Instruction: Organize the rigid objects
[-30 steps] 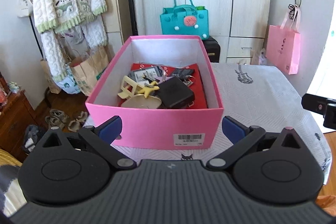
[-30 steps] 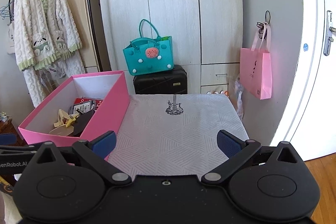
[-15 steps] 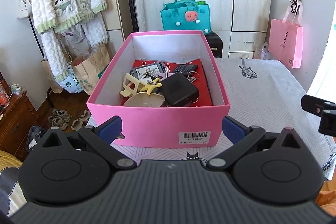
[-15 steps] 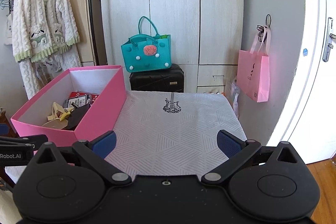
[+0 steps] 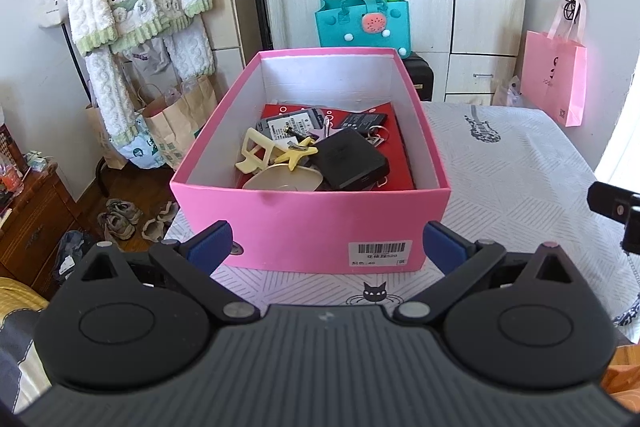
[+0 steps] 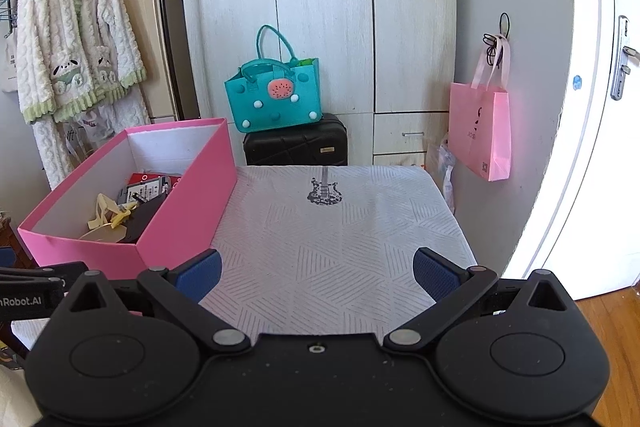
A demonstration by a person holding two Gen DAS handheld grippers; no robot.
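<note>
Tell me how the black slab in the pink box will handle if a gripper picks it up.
The black slab looks rigid with flat faces, so it should stay stiff. Its smooth matte surface and rounded edges may slip a little. It lies tilted on the cream dish and clutter, so it will probably shift when touched.

Before my left gripper point(image 5: 326, 247): box point(image 5: 312, 223) on the table's point(image 6: 340, 247) left part. In the box: flat case point(image 5: 352, 159) right of a clip point(image 5: 256, 151), dish point(image 5: 284, 181) nearest me, cards point(image 5: 292, 125) behind. Beyond the table: tote point(image 6: 276, 95) on a suitcase point(image 6: 296, 145); hanging bag point(image 6: 480, 131) to the right.
</note>
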